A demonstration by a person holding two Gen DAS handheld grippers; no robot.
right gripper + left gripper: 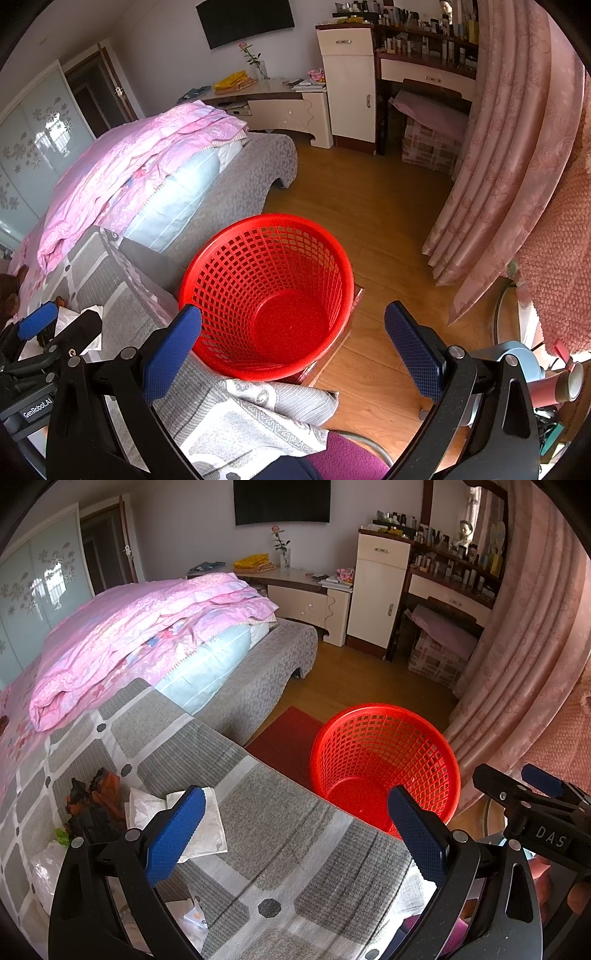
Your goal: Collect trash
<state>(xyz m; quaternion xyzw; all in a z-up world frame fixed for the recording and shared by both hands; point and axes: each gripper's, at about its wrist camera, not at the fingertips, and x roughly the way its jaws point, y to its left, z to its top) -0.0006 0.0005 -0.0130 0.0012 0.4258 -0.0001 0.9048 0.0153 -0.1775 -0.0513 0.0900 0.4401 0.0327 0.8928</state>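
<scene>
Both tongs are spread wide with nothing between their blue pads: the left gripper (295, 834) hangs over the grey checked bedspread (280, 849), and the right gripper (291, 350) hangs just off the bed's side, above the floor. Directly ahead of the right gripper, and ahead and to the right of the left one, stands the red mesh basket (266, 295); looking down into it I see a bare bottom, so I'd judge the collecting has not really begun. The trash lies by the left gripper's left finger: a white crumpled tissue (207, 819) partly under that pad's tip, a dark orange-and-black wrapper (96, 805) further left, and some white plastic and paper scraps (192, 915) closer in below, all loose on the bedspread. All of that is left to pick up. The bed's edge runs diagonally between the two tongs, with the basket rim just beyond it and lower, so the carry looks short. Past the basket the wooden floor (369, 221) is open; the pink curtain (509, 166) crowds the right gripper's outer side.
</scene>
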